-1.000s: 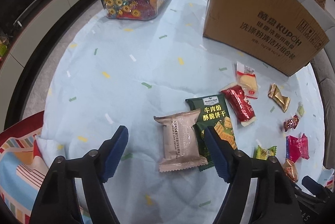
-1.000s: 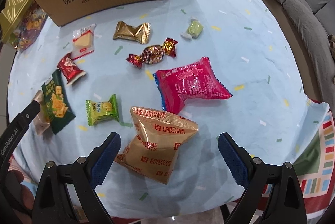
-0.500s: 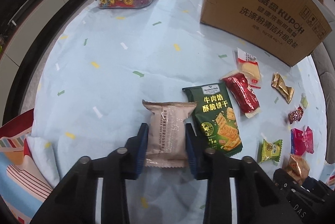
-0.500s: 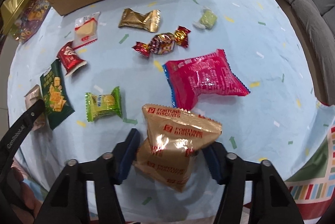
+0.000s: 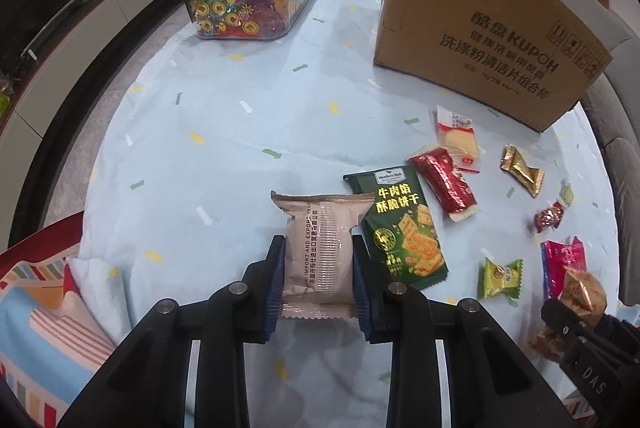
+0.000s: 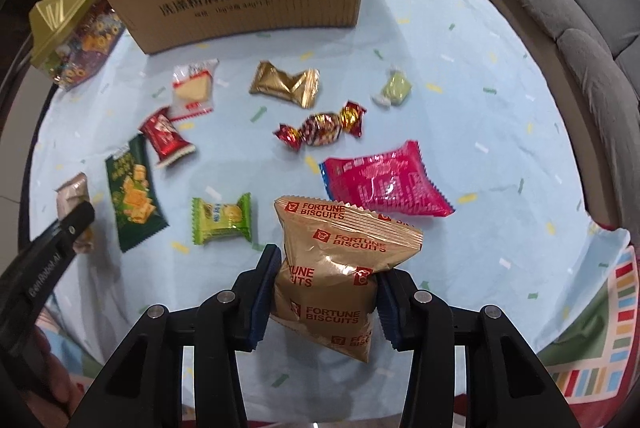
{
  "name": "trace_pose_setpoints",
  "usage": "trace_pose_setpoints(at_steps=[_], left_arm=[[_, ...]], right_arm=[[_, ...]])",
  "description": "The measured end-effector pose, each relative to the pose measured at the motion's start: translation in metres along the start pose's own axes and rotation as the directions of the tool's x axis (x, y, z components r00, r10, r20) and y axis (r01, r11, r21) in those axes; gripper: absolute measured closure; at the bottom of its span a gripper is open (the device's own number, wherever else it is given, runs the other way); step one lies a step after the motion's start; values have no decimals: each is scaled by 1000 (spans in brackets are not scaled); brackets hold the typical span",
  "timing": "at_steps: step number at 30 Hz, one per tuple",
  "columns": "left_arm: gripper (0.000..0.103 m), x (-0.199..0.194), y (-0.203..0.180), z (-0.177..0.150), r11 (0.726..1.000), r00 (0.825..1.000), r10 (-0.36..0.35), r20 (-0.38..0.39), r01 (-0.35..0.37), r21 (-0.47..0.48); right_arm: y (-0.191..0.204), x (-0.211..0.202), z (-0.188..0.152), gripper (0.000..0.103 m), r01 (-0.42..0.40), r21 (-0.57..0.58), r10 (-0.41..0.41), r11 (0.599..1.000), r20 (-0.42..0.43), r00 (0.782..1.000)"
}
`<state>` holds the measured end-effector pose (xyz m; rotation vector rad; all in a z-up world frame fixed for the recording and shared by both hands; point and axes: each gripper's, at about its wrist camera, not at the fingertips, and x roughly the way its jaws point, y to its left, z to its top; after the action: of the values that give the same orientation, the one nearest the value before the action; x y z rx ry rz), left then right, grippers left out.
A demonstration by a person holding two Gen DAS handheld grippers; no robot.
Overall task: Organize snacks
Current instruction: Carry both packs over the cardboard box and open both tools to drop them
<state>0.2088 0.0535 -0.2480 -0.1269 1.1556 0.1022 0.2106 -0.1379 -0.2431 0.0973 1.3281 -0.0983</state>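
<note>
Gripping two packets at once, you are at the very start of the sort. Your left gripper (image 5: 318, 282) has its blue pads against both sides of the beige wafer packet (image 5: 320, 248), and the jaws are closing the last little way onto it; the packet looks to lie on, or barely above, the pale blue tablecloth (image 5: 224, 156). Your right gripper (image 6: 324, 292) is closing as well, its pads pressed into the gold Fortune Biscuits bag (image 6: 332, 268), which bulges between them and appears raised a little off the cloth (its far corner overlaps the pink packet (image 6: 384, 184) in the right wrist view).

Nothing seems put away yet. On the cloth lie the dark green cracker packet (image 5: 404, 224), just beside the wafer packet, then the red stick packet (image 5: 444, 184), the clear cake-slice wrapper (image 5: 458, 140), the gold foil piece (image 5: 522, 170), the twist-wrapped candy (image 6: 322, 126), the small pale green sweet (image 6: 394, 90) and the lime green packet (image 6: 222, 218).

Likely destinations stand at the far edge: the cardboard box (image 5: 480, 40) and the gold-lidded candy jar (image 5: 248, 0). Which one you mean to use cannot be told, and the box's inside is hidden.
</note>
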Motion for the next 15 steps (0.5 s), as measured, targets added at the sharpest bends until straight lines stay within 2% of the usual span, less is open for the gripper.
trace_pose_setpoints(at_steps=[15], left_arm=[[72, -51, -18, 1, 999, 998, -17, 62, 14, 50]], right_arm=[[-17, -47, 15, 57, -22, -49, 29, 999, 149, 988]])
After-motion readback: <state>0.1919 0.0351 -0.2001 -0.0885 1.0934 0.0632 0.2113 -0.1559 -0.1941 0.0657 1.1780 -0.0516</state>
